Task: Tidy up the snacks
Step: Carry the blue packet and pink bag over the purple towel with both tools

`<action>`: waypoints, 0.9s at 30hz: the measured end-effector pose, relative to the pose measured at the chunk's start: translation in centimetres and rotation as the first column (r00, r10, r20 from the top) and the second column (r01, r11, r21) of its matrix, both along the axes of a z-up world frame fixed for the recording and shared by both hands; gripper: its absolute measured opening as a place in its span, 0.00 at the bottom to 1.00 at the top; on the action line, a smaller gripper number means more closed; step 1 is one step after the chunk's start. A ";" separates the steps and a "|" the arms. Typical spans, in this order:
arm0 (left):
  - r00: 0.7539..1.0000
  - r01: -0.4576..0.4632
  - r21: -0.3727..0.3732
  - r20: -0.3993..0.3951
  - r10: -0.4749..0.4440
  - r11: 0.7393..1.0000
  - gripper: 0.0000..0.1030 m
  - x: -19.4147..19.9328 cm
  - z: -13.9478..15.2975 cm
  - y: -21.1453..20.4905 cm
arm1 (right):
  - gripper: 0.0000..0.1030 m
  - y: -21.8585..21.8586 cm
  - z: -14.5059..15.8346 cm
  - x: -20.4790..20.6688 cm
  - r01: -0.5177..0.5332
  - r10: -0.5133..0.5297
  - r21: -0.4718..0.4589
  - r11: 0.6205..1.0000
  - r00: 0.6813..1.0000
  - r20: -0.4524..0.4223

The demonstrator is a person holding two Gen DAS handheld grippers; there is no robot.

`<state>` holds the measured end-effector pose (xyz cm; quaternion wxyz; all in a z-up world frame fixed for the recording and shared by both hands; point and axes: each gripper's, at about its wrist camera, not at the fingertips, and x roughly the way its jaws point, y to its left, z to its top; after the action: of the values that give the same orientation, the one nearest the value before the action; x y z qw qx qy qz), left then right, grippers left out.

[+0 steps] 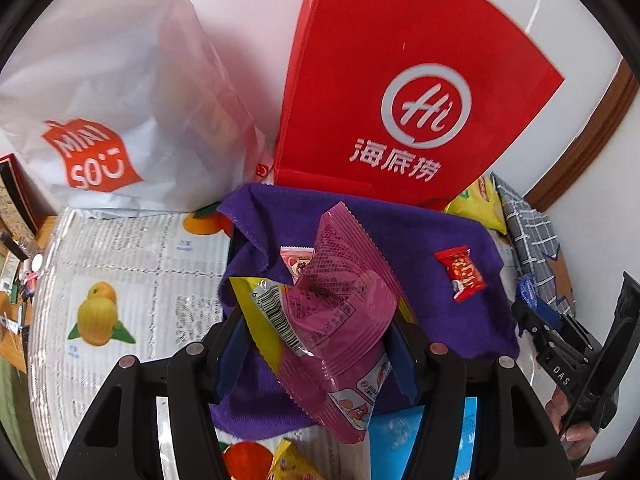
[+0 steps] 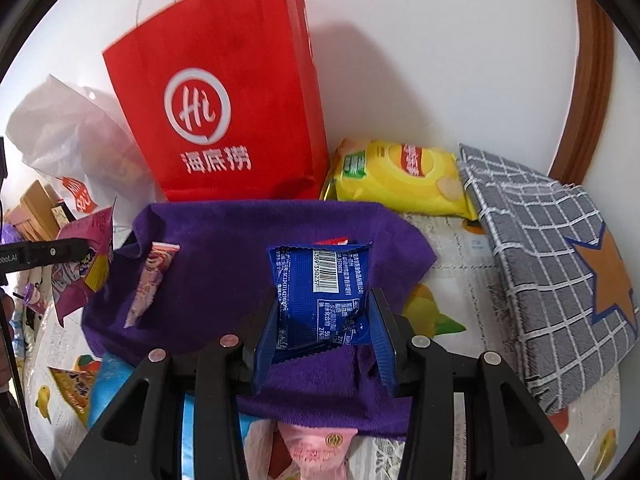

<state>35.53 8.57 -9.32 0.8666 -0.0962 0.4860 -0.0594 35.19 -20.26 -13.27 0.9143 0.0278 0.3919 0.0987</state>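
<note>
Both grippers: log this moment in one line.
left gripper: shut on pink snack packet | right gripper: shut on blue snack packet | both over purple towel

You get bright, even daylight in both views, with a soft shadow of the red bag [image 2: 224, 92] on the wall. Fisheye bending and dark vignetting crowd your edges; the white bag [image 1: 120, 80] looks blurred.

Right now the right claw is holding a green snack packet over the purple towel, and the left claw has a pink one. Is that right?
Not quite: the packet in the right claw is blue, not green. The right wrist view shows the blue snack packet pinched between its fingers over the purple towel. The left claw does hold a pink snack packet.
</note>
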 end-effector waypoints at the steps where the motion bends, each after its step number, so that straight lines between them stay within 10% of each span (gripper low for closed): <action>1: 1.000 0.001 0.002 -0.009 -0.001 1.000 0.58 0.3 -0.3 -0.1 | 0.41 0.1 -0.4 0.2 -0.004 0.004 -0.003 1.000 1.000 -0.009; 27: 0.993 0.099 0.014 -0.068 -0.098 0.995 0.60 2.9 -3.9 -2.5 | 0.43 1.5 -5.4 2.6 -0.050 0.045 -0.042 0.998 0.993 -0.110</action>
<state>38.45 6.04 -13.27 0.8467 -0.0666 0.5194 -0.0947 37.78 -18.76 -18.71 0.8893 0.0034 0.4439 0.1101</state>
